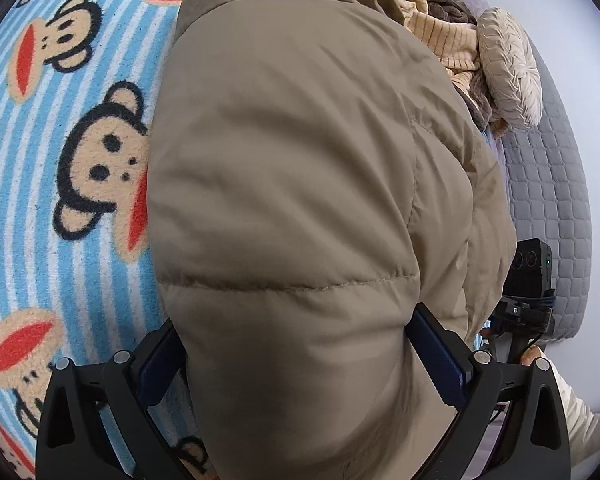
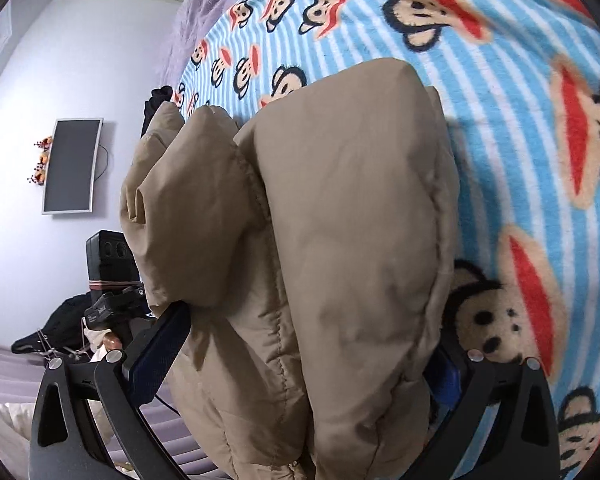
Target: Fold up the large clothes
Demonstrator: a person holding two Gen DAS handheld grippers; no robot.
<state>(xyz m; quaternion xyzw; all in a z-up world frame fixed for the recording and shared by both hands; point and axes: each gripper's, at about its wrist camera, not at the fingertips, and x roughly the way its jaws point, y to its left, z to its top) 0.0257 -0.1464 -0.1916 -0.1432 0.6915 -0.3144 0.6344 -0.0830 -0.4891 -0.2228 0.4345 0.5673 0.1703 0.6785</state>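
A tan puffer jacket [image 1: 300,184] fills the middle of the left wrist view and lies folded on a blue striped monkey-print blanket [image 1: 52,240]. My left gripper [image 1: 300,348] is shut on a thick fold of it, one blue pad on each side. In the right wrist view the same jacket [image 2: 340,220] bulges in stacked folds over the blanket [image 2: 520,128]. My right gripper [image 2: 300,360] is shut on that bundle; its left pad [image 2: 156,352] shows, the right pad is mostly hidden by fabric. The other gripper's camera block [image 2: 108,256] sits just left of the jacket.
A cream pillow [image 1: 508,76], a striped yellow cloth [image 1: 452,40] and a grey quilted cover [image 1: 548,192] lie at the right. The right gripper's body [image 1: 528,292] is beside the jacket. A wall screen [image 2: 72,164] and dark clothes [image 2: 60,324] are off the bed.
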